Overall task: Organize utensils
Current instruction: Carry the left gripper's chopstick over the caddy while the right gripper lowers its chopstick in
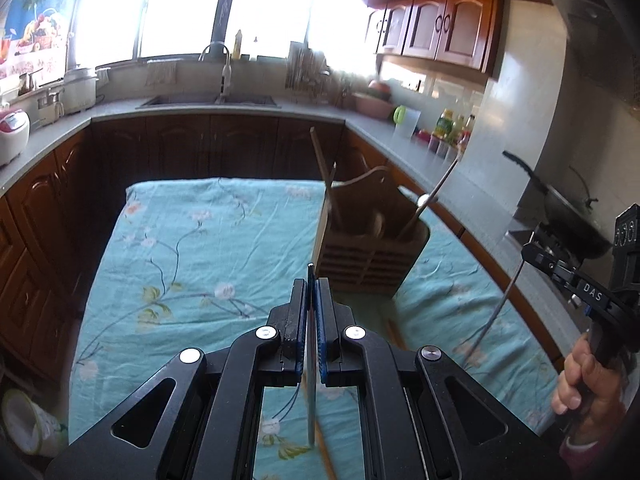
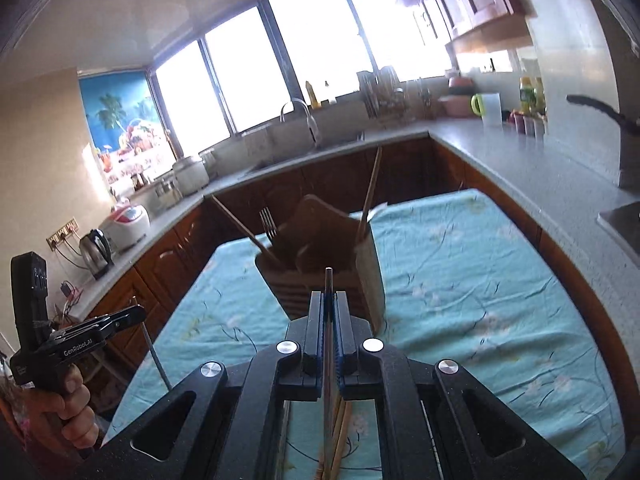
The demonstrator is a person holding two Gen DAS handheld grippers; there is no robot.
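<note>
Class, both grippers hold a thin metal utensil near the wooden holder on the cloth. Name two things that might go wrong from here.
1. The left gripper pinches its metal utensil only by the thin edge, so it might slip or twist.
2. The wooden holder already has chopsticks and a fork leaning outward; an incoming utensil could knock them or tip the holder.

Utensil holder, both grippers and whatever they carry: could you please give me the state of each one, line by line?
Left gripper: shut on a thin metal utensil, held above the cloth.
Right gripper: shut on a slim metal utensil.
Wooden utensil holder: upright on the floral cloth, already holding chopsticks and a fork.
Loose chopsticks: lying on the cloth, not yet sorted.
</note>
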